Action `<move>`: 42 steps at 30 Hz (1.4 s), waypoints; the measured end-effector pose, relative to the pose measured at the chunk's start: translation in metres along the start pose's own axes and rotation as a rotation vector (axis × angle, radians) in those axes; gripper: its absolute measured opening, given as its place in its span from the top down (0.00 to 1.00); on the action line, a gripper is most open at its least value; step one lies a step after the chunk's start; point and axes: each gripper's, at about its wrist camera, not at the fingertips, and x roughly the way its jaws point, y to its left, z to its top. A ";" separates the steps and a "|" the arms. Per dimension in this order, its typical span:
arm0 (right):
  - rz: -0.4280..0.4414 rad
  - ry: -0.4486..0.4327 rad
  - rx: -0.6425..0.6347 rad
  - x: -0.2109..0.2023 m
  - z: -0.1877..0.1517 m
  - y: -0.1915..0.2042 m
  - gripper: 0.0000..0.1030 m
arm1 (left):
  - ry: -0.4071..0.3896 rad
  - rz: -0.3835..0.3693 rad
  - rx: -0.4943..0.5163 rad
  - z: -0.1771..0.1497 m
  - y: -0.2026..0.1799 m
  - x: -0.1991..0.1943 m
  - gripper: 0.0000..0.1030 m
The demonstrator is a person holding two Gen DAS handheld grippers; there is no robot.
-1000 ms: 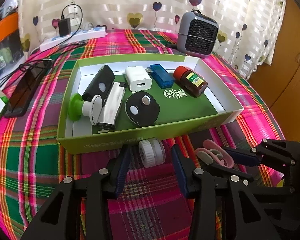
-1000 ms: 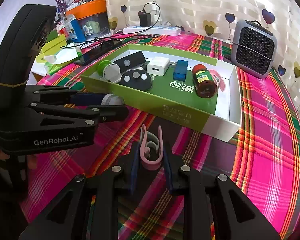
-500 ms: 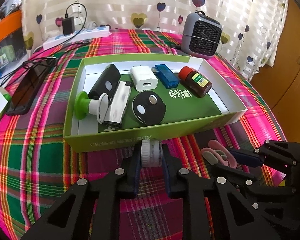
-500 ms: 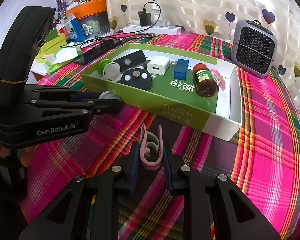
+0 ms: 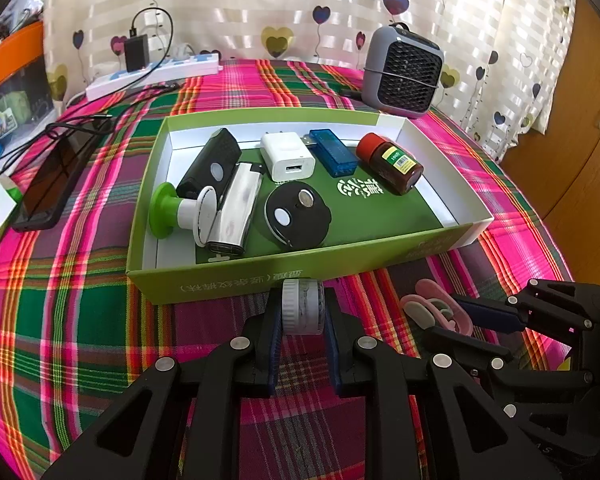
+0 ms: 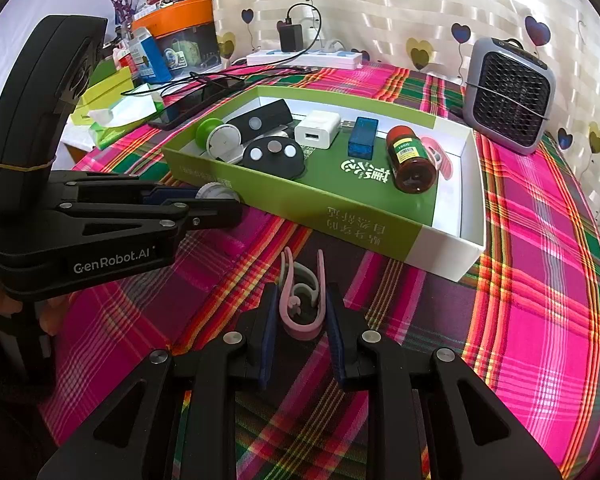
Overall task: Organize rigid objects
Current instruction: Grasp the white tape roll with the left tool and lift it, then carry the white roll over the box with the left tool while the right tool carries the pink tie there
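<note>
My left gripper [image 5: 302,312] is shut on a small white round jar [image 5: 303,306], held just in front of the near wall of the green box [image 5: 228,276]. The jar also shows in the right wrist view [image 6: 216,192]. My right gripper [image 6: 302,312] is shut on a pink clip [image 6: 302,300] low over the plaid cloth, to the right of the left gripper. The box [image 6: 356,220] holds a white charger [image 5: 287,156], a blue USB stick [image 5: 332,152], a brown bottle [image 5: 392,163], black remotes, a silver lighter and a green-based piece.
A grey fan heater [image 5: 404,70] stands behind the box. A power strip [image 5: 152,72] with cables and a black phone [image 5: 56,176] lie at the back left. Boxes and clutter [image 6: 140,60] sit at the table's left. A wooden cabinet [image 5: 572,120] is at right.
My left gripper closed on the white jar and lifted it slightly toward the box wall. The right gripper stayed still, holding the pink clip.
</note>
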 end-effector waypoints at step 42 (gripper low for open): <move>-0.035 -0.108 0.049 -0.038 0.020 -0.002 0.77 | -0.129 0.023 0.058 0.016 -0.009 -0.056 0.83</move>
